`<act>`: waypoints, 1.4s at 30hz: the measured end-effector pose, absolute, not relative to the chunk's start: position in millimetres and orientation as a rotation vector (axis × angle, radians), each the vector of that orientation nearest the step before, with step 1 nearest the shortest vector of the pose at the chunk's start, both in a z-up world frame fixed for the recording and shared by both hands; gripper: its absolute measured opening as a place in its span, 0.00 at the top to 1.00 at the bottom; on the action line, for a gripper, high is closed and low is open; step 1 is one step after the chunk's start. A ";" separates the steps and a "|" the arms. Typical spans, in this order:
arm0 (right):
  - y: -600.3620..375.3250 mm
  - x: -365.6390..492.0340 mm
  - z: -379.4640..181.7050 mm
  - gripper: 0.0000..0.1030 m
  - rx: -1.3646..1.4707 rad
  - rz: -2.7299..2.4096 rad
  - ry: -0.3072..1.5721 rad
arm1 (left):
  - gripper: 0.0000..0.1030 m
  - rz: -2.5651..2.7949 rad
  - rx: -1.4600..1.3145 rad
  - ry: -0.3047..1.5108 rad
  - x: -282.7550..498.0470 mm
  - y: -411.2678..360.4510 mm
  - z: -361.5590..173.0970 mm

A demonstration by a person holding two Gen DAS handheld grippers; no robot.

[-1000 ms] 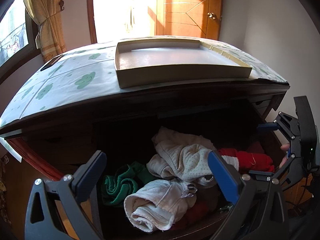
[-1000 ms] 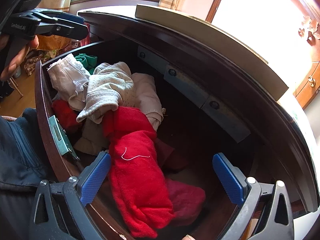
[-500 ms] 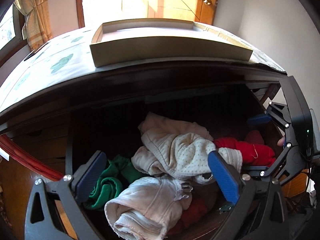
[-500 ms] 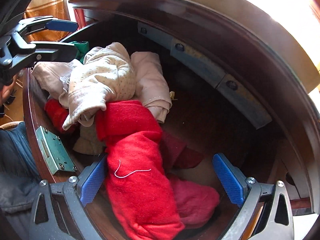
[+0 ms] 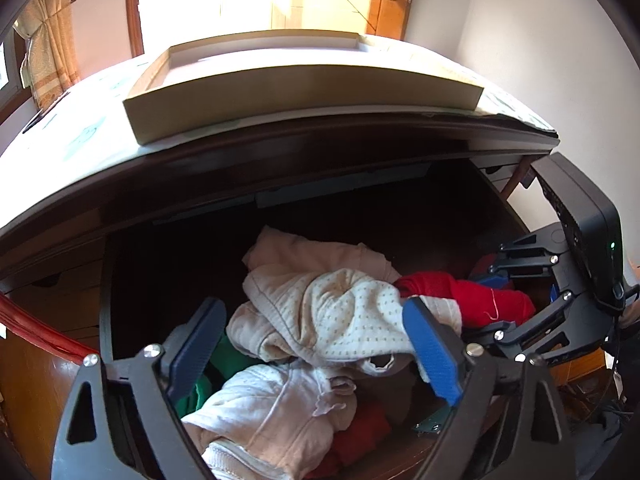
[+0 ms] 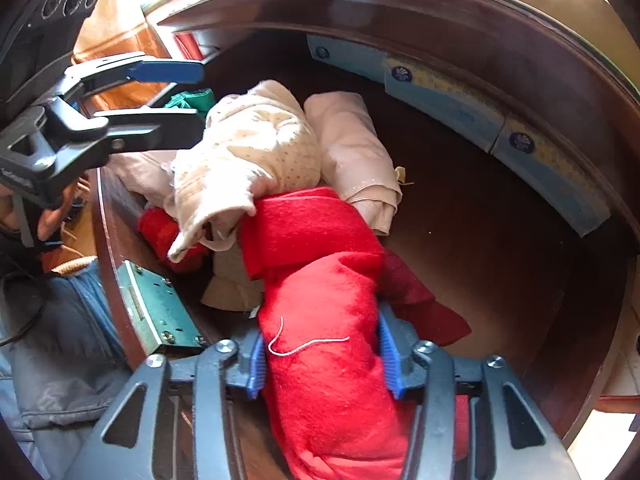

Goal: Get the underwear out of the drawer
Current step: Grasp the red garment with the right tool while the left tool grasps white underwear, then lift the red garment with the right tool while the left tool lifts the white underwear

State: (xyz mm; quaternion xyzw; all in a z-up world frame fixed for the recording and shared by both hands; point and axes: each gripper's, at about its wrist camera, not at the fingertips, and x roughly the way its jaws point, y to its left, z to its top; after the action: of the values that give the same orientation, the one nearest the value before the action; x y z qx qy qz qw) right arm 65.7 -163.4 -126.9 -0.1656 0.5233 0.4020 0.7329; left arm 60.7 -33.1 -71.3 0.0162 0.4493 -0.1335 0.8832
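Fingers of the right gripper (image 6: 322, 356) are closing, clamped on the red underwear (image 6: 320, 280) in the drawer (image 6: 500, 280); beside it, the left gripper (image 5: 316, 352) is closing, fingers apart over cream underwear (image 5: 340, 320).

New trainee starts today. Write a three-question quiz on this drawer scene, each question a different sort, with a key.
1. True or false: the right gripper has the red garment between its pads.
2. What colour is the cloth beside the left gripper, at the drawer's far-left end?
3. What sits on the cabinet top: A tray, B lamp, C book?

Key: 1 true; 2 green; 3 A.
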 end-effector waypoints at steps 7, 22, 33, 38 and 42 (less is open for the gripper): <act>-177.5 56.3 -112.6 0.57 -0.274 0.870 1.114 | 0.11 -0.298 0.033 1.009 80.3 -44.4 -80.5; -170.1 60.2 -114.8 0.57 -0.366 0.898 1.137 | 0.33 -0.370 -0.112 1.195 109.4 -40.5 -119.8; -179.8 54.8 -105.6 0.57 -0.313 0.851 1.048 | 0.68 -0.424 -0.094 1.133 93.8 -38.1 -114.1; -187.9 55.9 -99.8 0.57 -0.263 0.833 1.012 | 0.70 -0.429 -0.087 1.061 84.2 -33.2 -105.8; -191.7 53.9 -95.2 0.57 -0.237 0.814 0.982 | 0.70 -0.421 -0.068 1.013 76.1 -32.6 -99.3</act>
State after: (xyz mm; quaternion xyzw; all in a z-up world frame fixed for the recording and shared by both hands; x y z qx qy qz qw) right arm 53.9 -191.7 -95.2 -0.1102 0.4572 0.3792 0.7969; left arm 76.1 -32.6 -99.3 -0.0322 0.4812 -0.1999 0.8529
